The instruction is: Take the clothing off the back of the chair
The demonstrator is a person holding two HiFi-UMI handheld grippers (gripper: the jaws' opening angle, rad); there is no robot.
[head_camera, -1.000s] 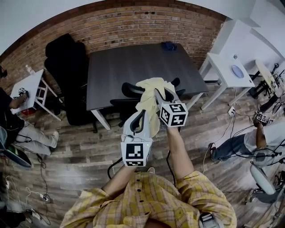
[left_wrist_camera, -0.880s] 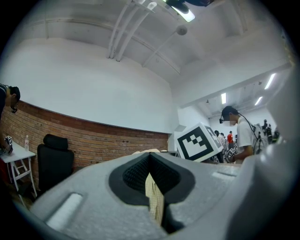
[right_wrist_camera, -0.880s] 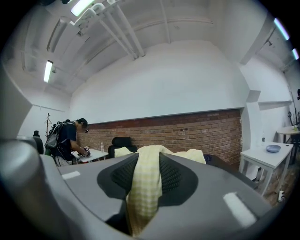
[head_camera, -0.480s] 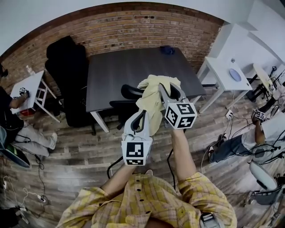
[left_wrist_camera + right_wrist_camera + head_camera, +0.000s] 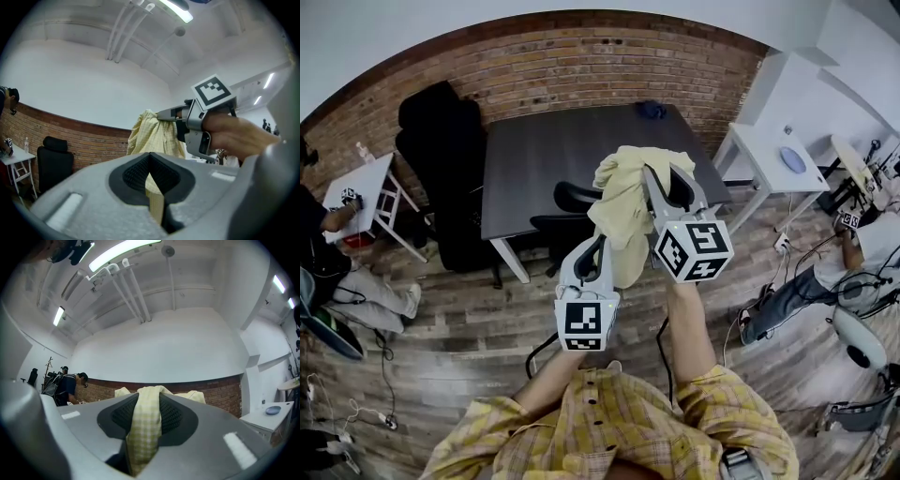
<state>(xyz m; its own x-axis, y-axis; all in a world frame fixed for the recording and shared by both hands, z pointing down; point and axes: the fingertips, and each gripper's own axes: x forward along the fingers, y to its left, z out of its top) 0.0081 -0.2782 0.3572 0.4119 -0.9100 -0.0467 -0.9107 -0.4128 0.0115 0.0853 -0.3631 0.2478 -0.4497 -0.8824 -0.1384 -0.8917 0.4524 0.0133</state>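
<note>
A pale yellow checked shirt (image 5: 623, 202) hangs in the air between both grippers, in front of the black office chair (image 5: 569, 194) at the dark table. My right gripper (image 5: 652, 175) is raised level and shut on the shirt's top edge; in the right gripper view the cloth (image 5: 145, 427) fills the gap between its pads. Lower down, my left gripper (image 5: 601, 244) is shut on a hanging fold (image 5: 153, 192). In the left gripper view the shirt (image 5: 152, 136) drapes down from the right gripper (image 5: 161, 114). Whether its hem still touches the chair back is hidden.
The dark table (image 5: 581, 141) stands behind the chair, with a small blue thing (image 5: 653, 110) at its far edge. A tall black chair (image 5: 441, 150) is to its left and a white side table (image 5: 773, 155) to its right. People sit at both sides; cables lie on the wooden floor.
My right gripper has risen and come nearer the camera, pulling the shirt's top higher above the chair. The left gripper has kept its place and grip.
</note>
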